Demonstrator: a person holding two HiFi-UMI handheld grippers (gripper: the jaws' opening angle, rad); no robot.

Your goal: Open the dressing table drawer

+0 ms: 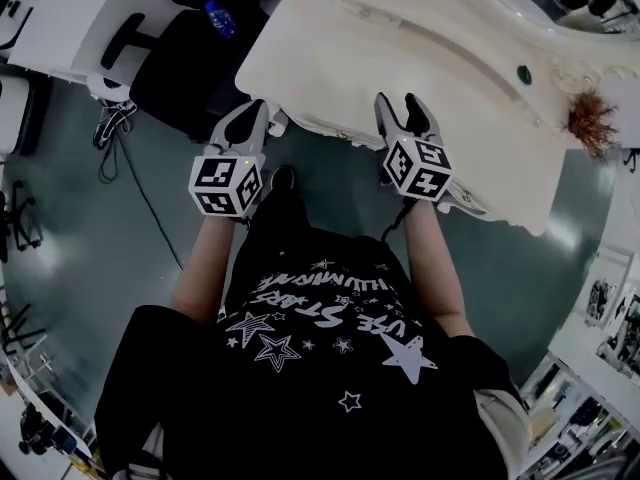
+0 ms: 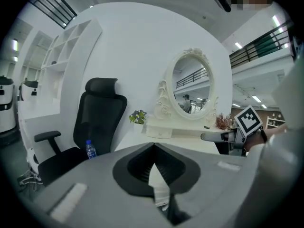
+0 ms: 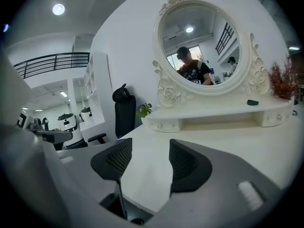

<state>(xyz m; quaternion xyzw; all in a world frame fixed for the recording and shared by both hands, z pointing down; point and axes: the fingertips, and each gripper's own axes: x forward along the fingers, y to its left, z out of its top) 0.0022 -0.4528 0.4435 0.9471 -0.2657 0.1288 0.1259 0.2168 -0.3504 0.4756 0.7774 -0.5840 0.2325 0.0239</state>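
White bench (image 1: 430,63) with oval mirror (image 3: 202,46) | drawer (image 1: 336,131) closed under front edge, between both tongs | left tongs (image 2: 153,146) pinched together, empty | right tongs (image 3: 151,151) wide, empty, likely readied for the handle

Mirror (image 3: 199,46) at back of dressing table (image 1: 330,58), office chair (image 1: 190,63) to its left, bottle (image 1: 219,18) on its seat

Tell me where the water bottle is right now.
The water bottle sits at the upper left of the head view, on the black office chair, just left of the dressing table.
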